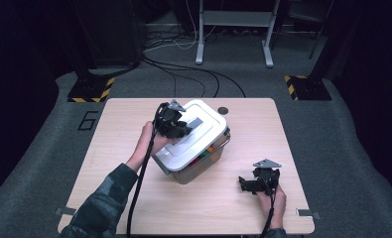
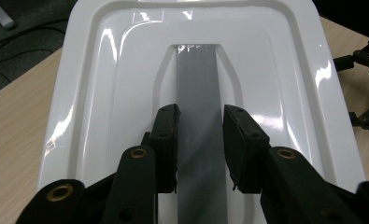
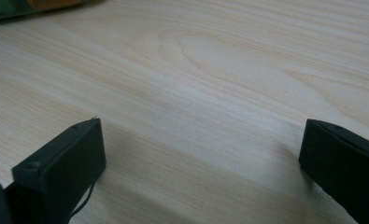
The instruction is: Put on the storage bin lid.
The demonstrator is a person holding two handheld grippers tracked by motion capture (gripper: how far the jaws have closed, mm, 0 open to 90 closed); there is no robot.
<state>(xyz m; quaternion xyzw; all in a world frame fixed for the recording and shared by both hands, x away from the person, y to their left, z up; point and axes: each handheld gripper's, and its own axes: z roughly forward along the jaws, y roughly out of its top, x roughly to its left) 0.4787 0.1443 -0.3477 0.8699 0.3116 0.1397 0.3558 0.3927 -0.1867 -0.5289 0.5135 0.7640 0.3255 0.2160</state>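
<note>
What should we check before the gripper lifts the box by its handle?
1. Left gripper astride the grey handle: ok.
2. Jaws pinching the handle: cannot tell; slim gaps seem to show at both pads.
3. White lid latched to the box: cannot tell.
4. Box flat on the table: not ok, it looks tilted.
5. Right gripper away from the box: ok, open above bare wood.
</note>
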